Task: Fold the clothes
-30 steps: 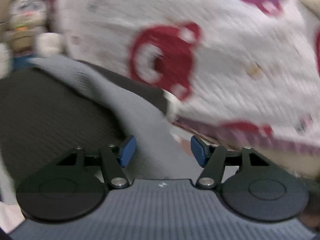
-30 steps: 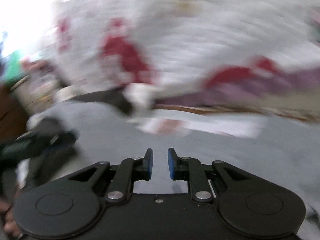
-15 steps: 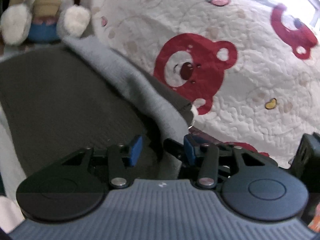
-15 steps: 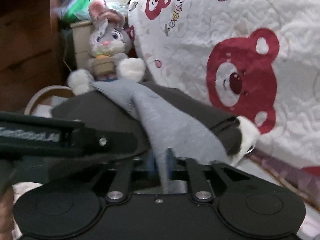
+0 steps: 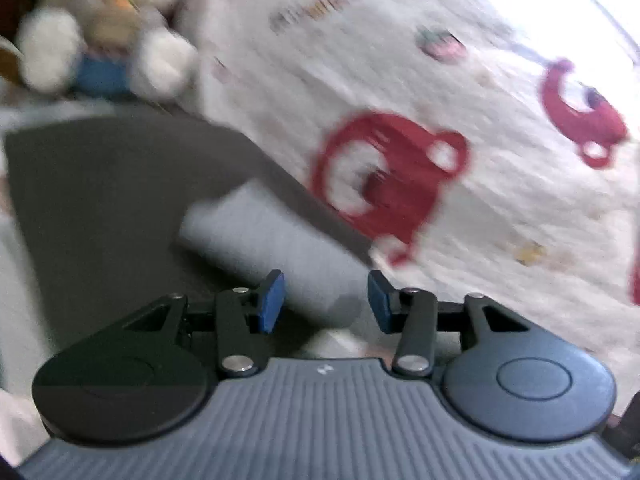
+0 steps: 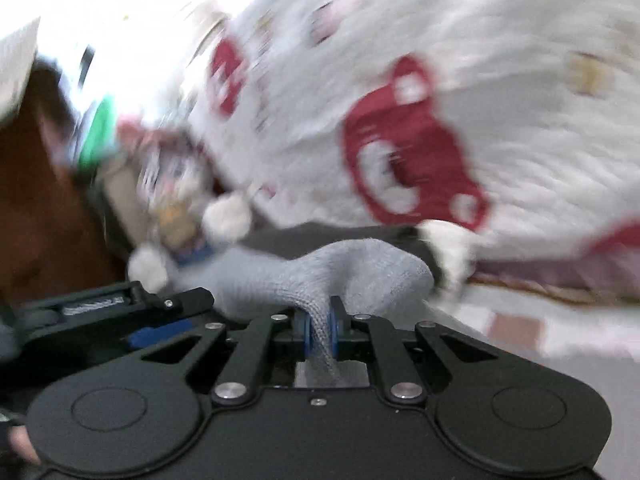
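A light grey knitted garment (image 5: 264, 248) lies as a strip across a dark grey folded garment (image 5: 112, 200). My left gripper (image 5: 326, 300) is open, its blue pads spread on either side of the near end of the grey strip and not touching it. In the right wrist view the grey knit (image 6: 360, 268) bunches upward and a fold of it runs down between the pads of my right gripper (image 6: 319, 330), which is shut on it. The left gripper (image 6: 132, 320) shows at the left edge of that view. Both views are motion-blurred.
A white quilt with red bear prints (image 5: 400, 168) rises behind and to the right of the clothes. A stuffed rabbit toy (image 5: 104, 48) sits at the far left beside the dark garment. Brown wooden furniture (image 6: 36, 216) stands at the left in the right wrist view.
My right gripper keeps its hold on the grey knit and has lifted it into a hump, folding it back. My left gripper has opened wider and pulled clear of the strip.
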Available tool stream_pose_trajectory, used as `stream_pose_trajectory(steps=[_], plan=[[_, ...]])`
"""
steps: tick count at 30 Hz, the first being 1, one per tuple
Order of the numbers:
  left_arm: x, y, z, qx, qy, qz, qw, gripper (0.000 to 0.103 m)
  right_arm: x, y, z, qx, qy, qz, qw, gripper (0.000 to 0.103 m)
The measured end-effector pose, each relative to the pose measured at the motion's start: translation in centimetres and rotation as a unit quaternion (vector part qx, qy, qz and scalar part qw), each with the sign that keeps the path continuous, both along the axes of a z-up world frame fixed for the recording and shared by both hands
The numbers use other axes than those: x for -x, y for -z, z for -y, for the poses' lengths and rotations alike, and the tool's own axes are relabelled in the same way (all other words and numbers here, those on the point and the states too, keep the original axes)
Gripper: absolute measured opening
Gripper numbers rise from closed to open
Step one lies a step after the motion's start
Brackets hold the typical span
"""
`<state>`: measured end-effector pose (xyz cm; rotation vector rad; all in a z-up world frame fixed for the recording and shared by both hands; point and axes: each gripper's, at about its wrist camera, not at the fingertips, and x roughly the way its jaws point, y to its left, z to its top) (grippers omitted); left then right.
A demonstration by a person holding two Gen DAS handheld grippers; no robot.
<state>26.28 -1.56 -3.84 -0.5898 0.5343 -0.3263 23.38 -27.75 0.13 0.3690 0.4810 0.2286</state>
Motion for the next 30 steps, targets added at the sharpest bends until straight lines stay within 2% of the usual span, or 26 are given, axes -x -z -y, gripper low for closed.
stream_pose_trajectory(steps=[4,7,8,10,12,14,15,16,18,20,21,23,25,26,27,29,30], plan=[[0.4,2.2,5.7,0.018,0.09,-0.046,0.9947,0.047,5.8,2.1,5.9,0.023,0.093,-0.079,0.992,0.012],[1.4,5.0,11.3,0.039,0.169,-0.087,0.981,0.049,10.2,3.6,10.3,0.04,0.161,-0.137,0.977,0.015],[1.9,5.7,13.1,0.031,0.198,-0.101,0.9746,0.049,11.7,4.1,11.8,0.046,0.184,-0.156,0.969,0.018],[2.8,6.8,15.9,0.005,0.24,-0.12,0.9633,0.049,15.1,6.5,14.6,0.001,0.263,-0.188,0.946,0.018],[3.2,7.1,17.4,-0.047,0.24,-0.121,0.962,0.05,16.0,6.6,15.4,0.011,0.28,-0.193,0.94,0.018],[3.2,7.1,17.7,-0.089,0.224,-0.11,0.9643,0.054,16.7,6.6,16.1,0.027,0.291,-0.196,0.936,0.018],[2.8,7.2,17.2,-0.086,0.217,-0.117,0.9654,0.056,17.0,6.5,16.4,0.035,0.296,-0.197,0.934,0.018],[2.4,7.4,16.7,-0.084,0.209,-0.124,0.9663,0.058,16.6,5.9,15.8,0.051,0.277,-0.182,0.942,0.018],[1.5,7.7,15.7,-0.08,0.194,-0.138,0.9679,0.067,15.4,4.5,13.9,0.083,0.218,-0.141,0.962,0.019],[0.7,8.2,14.5,-0.066,0.181,-0.16,0.968,0.067,14.0,3.7,10.7,0.133,0.162,-0.113,0.971,0.032],[0.3,8.5,13.8,-0.054,0.176,-0.175,0.9672,0.069,13.2,3.6,8.2,0.199,0.151,-0.099,0.963,0.033],[-0.6,9.3,12.6,-0.026,0.168,-0.2,0.965,0.074,12.1,4.2,3.3,0.332,0.117,-0.07,0.933,0.034],[-1.2,10.3,11.2,0.037,0.155,-0.219,0.9627,0.08,11.9,5.2,0.7,0.374,0.054,-0.056,0.924,0.037],[-1.2,10.8,10.9,0.067,0.151,-0.23,0.959,0.087,11.7,5.6,0.0,0.377,0.045,-0.059,0.923,0.037],[-1.3,11.4,10.6,0.098,0.148,-0.241,0.9542,0.091,11.6,6.0,-0.3,0.376,0.042,-0.064,0.923,0.037],[-1.4,12.6,10.1,0.157,0.14,-0.262,0.9418,0.091,11.3,6.7,-0.7,0.379,0.034,-0.073,0.922,0.04],[-1.4,12.7,10.4,0.147,0.148,-0.266,0.9411,0.091,11.4,6.9,-1.0,0.393,0.031,-0.071,0.916,0.042]])
